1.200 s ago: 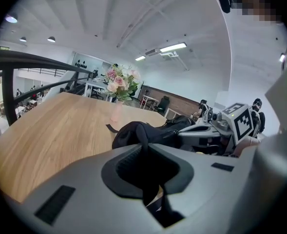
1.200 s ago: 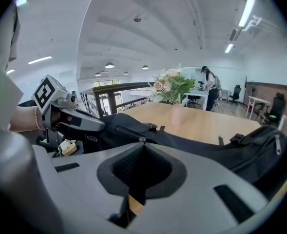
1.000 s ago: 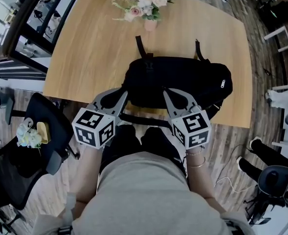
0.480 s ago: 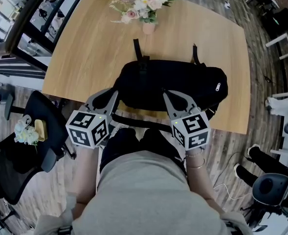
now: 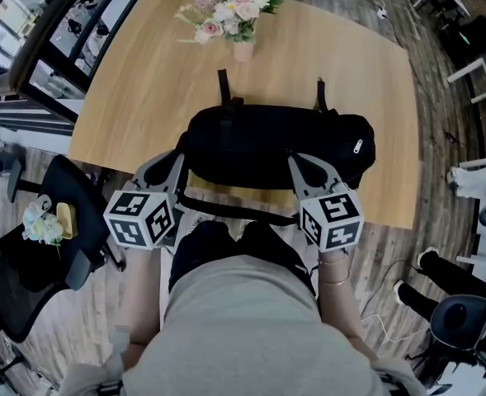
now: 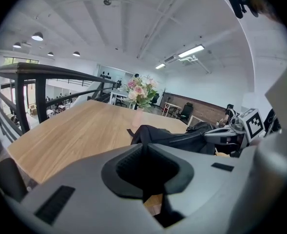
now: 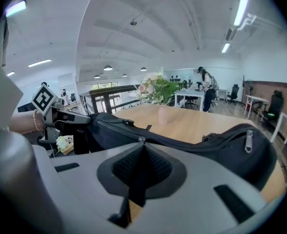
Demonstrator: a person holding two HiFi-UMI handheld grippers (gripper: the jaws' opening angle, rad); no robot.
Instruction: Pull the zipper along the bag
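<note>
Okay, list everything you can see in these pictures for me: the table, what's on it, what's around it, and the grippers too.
table: one, light wood, middle of the head view
black bag: one, black, lying along the table's near edge
zipper pull: one, silver, on the bag's top seam at the right gripper's tips
side zipper tab: one, silver, on the bag's right end
flowers: one bunch, pink and white, at the table's far edge
vase: one, pink, under the flowers
office chair: one, black, on the floor left of the table
small bouquet: one, pale, on that chair
bystander's legs: one pair, dark, floor at right
left gripper: one, grey, shut on the bag's left end
right gripper: one, grey, shut on the zipper pull
</note>
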